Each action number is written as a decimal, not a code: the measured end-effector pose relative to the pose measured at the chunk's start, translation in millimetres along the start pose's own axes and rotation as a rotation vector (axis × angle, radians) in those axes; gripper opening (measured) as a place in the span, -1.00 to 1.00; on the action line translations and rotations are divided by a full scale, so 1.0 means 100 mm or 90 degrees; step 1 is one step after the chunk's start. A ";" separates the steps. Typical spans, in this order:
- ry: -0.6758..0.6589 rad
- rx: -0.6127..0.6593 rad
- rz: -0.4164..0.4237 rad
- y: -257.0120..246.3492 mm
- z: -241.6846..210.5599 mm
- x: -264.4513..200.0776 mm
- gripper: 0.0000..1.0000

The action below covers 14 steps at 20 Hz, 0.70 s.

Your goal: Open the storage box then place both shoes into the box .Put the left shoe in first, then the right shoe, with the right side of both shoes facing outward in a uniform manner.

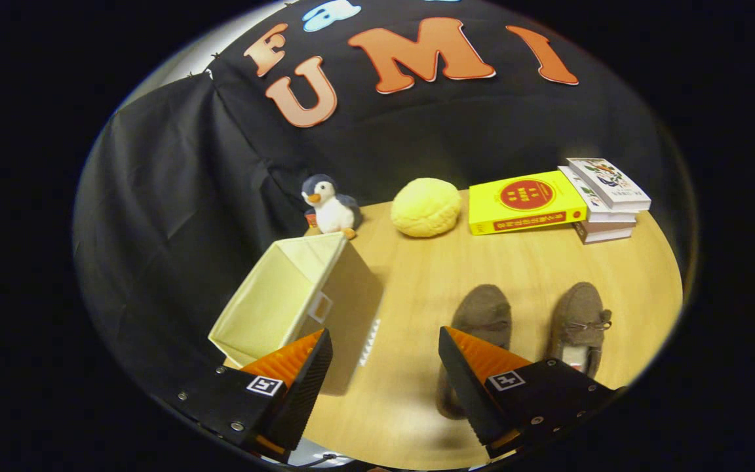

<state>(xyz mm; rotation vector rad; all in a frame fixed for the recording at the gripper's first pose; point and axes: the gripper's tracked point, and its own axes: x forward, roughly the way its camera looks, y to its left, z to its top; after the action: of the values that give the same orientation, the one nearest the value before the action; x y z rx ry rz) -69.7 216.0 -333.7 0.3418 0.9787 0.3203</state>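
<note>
Gripper view: gripper spread wide, holding nothing — storage box already open ahead of its left finger — next, seize left shoe behind the right finger.

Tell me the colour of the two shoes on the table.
Both shoes are brown, seen best in the gripper view, just beyond the open gripper.

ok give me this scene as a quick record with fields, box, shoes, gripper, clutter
box: storage box open, nothing visible inside, ahead of one finger
shoes: two brown shoes side by side on the table, outside the box; one partly behind the other finger
gripper: hand-held gripper open, holding nothing
clutter: penguin toy, yellow cushion, stack of books beyond
</note>
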 end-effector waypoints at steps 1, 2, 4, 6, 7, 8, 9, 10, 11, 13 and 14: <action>0.009 -0.004 -0.018 -0.13 -0.06 0.04 0.95; 0.017 -0.008 -0.037 -0.27 -0.11 0.05 0.95; 0.034 -0.009 -0.068 -0.51 -0.21 0.11 0.94; 0.054 -0.012 -0.090 -0.68 -0.31 0.16 0.92; 0.065 -0.016 -0.097 -0.75 -0.37 0.17 0.90; 0.077 -0.021 -0.104 -0.81 -0.43 0.20 0.84; 0.087 -0.027 -0.111 -0.87 -0.47 0.24 0.81; 0.097 -0.033 -0.116 -0.93 -0.52 0.28 0.75; 0.108 -0.039 -0.125 -0.99 -0.55 0.33 0.72; 0.121 -0.050 -0.147 -1.09 -0.58 0.44 0.62; 0.125 -0.051 -0.154 -1.14 -0.59 0.51 0.52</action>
<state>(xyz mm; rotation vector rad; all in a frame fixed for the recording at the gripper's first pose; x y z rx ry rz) -80.6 142.6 -449.6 0.1180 1.1835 0.1744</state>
